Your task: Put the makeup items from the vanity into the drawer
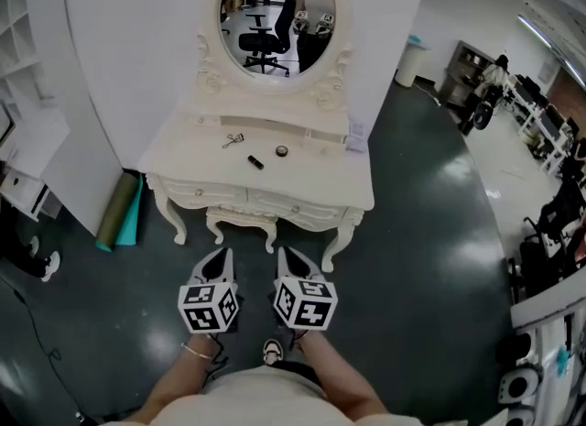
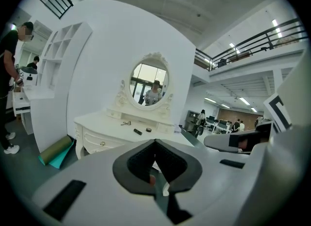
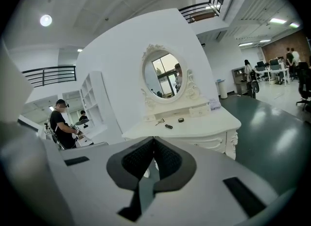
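Head view shows three makeup items [image 1: 255, 162] atop one vanity [image 1: 320, 179].

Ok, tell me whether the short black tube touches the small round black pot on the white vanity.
Apart: the head view shows bare vanity top between the tube and the pot.

The tiny round item [image 1: 282, 151] is perhaps a jar.

Eyelash curler [image 1: 233, 140] leftmost, tube [image 1: 255, 162] then round pot [image 1: 282, 151] rightward, on vanity [image 1: 316, 186] before mirror [image 1: 277, 12].
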